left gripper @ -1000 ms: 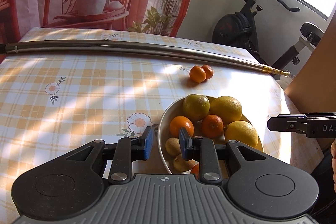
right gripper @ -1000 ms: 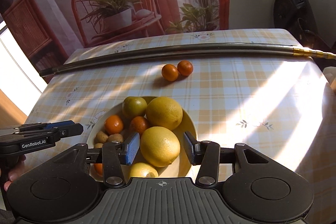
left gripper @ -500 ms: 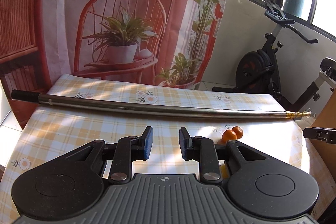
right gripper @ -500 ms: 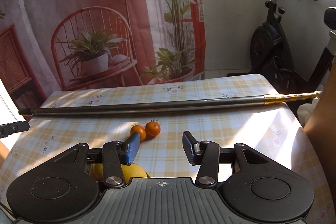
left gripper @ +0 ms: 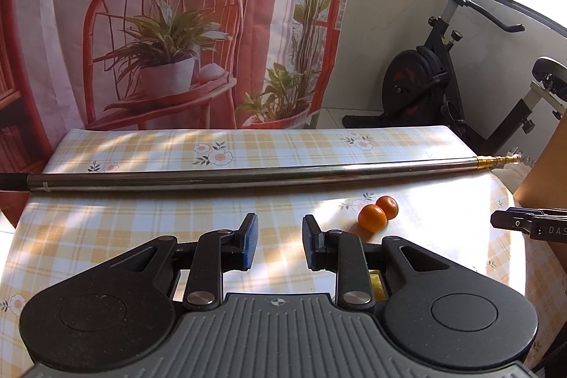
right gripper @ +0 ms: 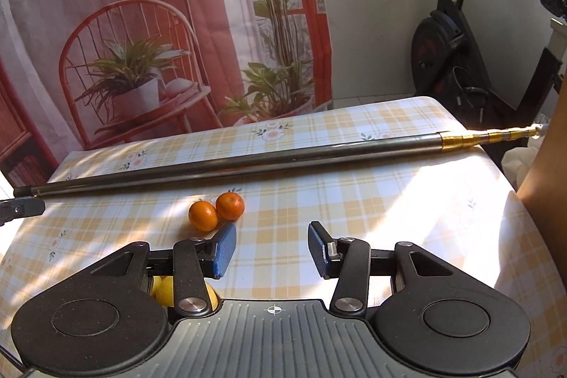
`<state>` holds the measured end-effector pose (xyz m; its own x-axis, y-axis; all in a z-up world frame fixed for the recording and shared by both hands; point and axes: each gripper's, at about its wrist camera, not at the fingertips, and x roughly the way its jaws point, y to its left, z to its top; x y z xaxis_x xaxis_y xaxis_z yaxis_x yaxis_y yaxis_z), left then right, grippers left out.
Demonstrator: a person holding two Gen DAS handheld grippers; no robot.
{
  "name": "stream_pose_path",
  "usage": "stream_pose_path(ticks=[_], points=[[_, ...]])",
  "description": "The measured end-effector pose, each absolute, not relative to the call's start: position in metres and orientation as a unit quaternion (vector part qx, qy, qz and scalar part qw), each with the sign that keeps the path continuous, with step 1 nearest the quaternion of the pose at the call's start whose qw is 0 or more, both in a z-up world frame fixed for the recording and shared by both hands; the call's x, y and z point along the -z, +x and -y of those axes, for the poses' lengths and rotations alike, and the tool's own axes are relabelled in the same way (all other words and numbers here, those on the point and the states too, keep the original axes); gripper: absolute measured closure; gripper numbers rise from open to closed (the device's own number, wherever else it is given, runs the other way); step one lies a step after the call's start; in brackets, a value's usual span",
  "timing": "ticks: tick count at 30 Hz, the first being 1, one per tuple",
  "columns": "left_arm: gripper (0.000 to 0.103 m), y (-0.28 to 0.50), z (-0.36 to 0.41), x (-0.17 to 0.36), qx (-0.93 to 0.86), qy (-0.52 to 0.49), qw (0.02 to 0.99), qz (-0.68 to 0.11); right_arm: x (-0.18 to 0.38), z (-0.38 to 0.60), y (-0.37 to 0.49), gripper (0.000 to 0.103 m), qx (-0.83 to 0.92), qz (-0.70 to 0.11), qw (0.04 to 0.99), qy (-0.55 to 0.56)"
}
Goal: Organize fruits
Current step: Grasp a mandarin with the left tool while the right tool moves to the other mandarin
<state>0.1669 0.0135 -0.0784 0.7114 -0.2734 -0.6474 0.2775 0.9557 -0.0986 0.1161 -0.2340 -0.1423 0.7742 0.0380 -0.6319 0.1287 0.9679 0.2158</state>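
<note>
So, claws: left claw (left gripper: 277, 243) and right claw (right gripper: 269, 248) were both spread, empty.
Left over: two tangerines (right gripper: 216, 210) sat loose on the surface (right gripper: 354, 201), ahead-left of the right claw.

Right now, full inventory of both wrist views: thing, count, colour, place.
small oranges: 2, orange, touching, on the table in front of the pole
yellow fruit: count unclear, yellow, mostly hidden under the right tool's body
metal pole: 1, silver with gold tip, lying across the table
table: 1, yellow-and-white plaid cloth with flowers
backdrop: 1, red printed chair and plants, behind the table
exercise bike: 1, black, by the far wall
left tool: 1, black with blue pads, open, empty
right tool: 1, black with blue pads, open, empty
</note>
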Motion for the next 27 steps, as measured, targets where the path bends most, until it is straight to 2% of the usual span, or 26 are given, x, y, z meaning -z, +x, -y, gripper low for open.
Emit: stream_pose_path(ticks=[14, 17, 22, 24, 25, 27], points=[[0.075, 0.252, 0.11, 0.131, 0.302, 0.028, 0.86, -0.41, 0.171, 0.247, 0.151, 0.06, 0.041, -0.365, 0.92, 0.133], [0.07, 0.267, 0.126, 0.146, 0.319, 0.048, 0.849, -0.418, 0.177, 0.254, 0.151, 0.06, 0.048, -0.375, 0.915, 0.144], [0.07, 0.296, 0.142, 0.163, 0.299, 0.047, 0.841, -0.449, 0.189, 0.263, 0.152, 0.06, 0.058, -0.388, 0.909, 0.145], [0.066, 0.301, 0.144, 0.168, 0.3, 0.046, 0.836, -0.458, 0.193, 0.267, 0.151, 0.06, 0.06, -0.391, 0.906, 0.151], [0.06, 0.302, 0.145, 0.169, 0.304, 0.044, 0.832, -0.463, 0.195, 0.269, 0.151, 0.06, 0.061, -0.392, 0.905, 0.154], [0.06, 0.302, 0.146, 0.173, 0.308, 0.048, 0.826, -0.47, 0.198, 0.272, 0.151, 0.06, 0.062, -0.393, 0.903, 0.163]])
